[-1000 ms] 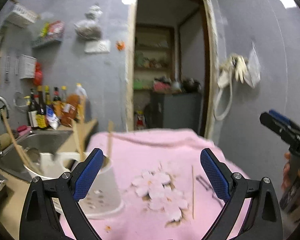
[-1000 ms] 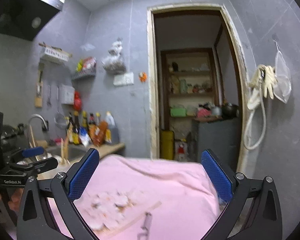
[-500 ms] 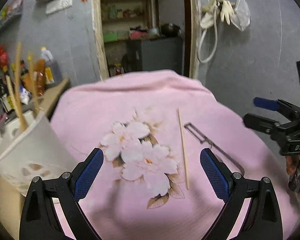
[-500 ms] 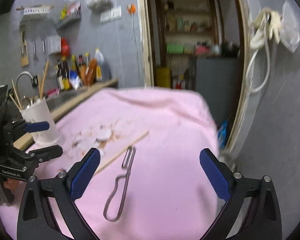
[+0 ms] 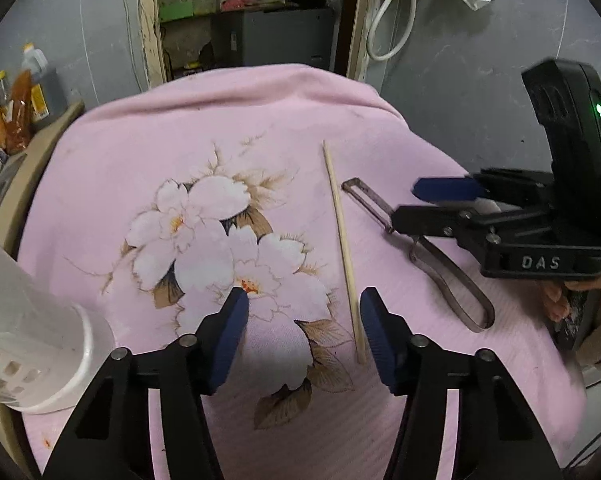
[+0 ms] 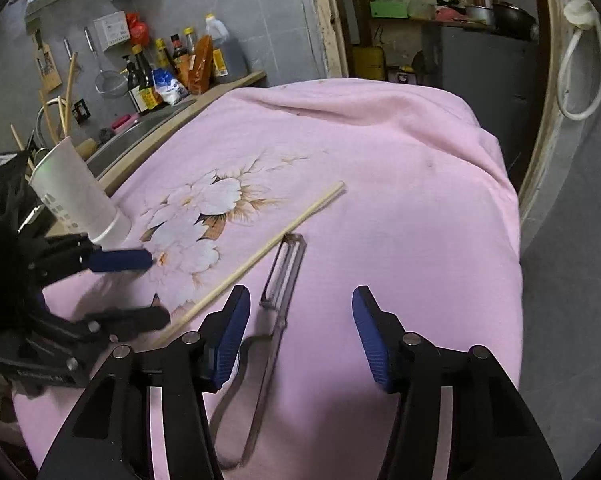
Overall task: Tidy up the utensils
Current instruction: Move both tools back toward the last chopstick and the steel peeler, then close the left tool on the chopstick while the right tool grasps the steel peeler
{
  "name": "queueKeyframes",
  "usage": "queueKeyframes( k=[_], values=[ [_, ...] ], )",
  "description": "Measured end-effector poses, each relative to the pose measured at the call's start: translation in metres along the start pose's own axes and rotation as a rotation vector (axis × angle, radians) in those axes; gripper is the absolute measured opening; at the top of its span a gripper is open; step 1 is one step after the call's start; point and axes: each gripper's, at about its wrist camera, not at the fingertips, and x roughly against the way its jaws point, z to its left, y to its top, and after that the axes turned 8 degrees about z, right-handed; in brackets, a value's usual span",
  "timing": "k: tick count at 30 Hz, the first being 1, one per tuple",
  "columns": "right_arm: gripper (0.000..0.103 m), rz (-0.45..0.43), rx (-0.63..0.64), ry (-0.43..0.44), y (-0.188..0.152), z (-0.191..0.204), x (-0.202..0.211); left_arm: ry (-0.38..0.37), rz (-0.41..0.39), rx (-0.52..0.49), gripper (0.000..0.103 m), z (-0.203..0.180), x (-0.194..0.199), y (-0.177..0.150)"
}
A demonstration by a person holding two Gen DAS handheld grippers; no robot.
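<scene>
Starting at the left black two-finger gripper with blue pads [image 5: 304,300]: stands half-spread, has just been narrowing, pinches nothing, tilts down over the pink cloth with a printed white flower cluster [image 5: 140,140]. Between its fingers, only the near end of the single pale wooden chopstick [image 5: 342,240], close by the right-hand pad; hard to say from this angle whether it touches that pad, though seemingly just clear of it. Over at the right black two-finger gripper with blue pads [image 6: 300,296]: likewise half-open after closing in, clamps nothing, points down at the cloth. Within its gap, nearer the left pad, lies the thin grey metal peeler with a looped wire handle [image 6: 280,280], head pointing away, loop trailing back under the fingers; from the left wrist view, crosses above the peeler's neck. Lying flat side by side, chopstick and peeler, near each other but apart, chopstick on the flower side. Further left on the cloth, at its edge, stands the white plastic utensil holder with small square cut-outs [image 6: 76,196], upright, with several more wooden chopsticks [image 6: 66,92] sticking out of it. Behind that, a steel sink [image 6: 140,132] and a row of sauce bottles [image 6: 148,80] against the grey wall. Beyond the cloth's far edge, an open doorway [image 6: 420,20] onto shelves.
</scene>
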Motion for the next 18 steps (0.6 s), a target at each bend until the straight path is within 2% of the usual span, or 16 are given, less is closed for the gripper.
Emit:
queueKeyframes(
  k=[6, 9, 11, 18],
  values=[
    [0.048, 0.047, 0.064, -0.04, 0.012, 0.006, -0.014, -0.012, 0.0, -0.012, 0.051, 0.0, 0.001, 0.002],
    [0.037, 0.062, 0.11, -0.087, 0.013, 0.01, -0.016, -0.018, 0.003, -0.025, 0.051, -0.002, 0.0, 0.004],
    [0.022, 0.062, 0.113, -0.093, 0.012, 0.006, -0.013, -0.022, 0.006, -0.034, 0.049, -0.004, 0.0, 0.006],
    [0.018, 0.054, 0.094, -0.091, 0.001, -0.009, 0.002, -0.016, 0.047, -0.07, 0.036, -0.015, -0.02, 0.036]
  ],
)
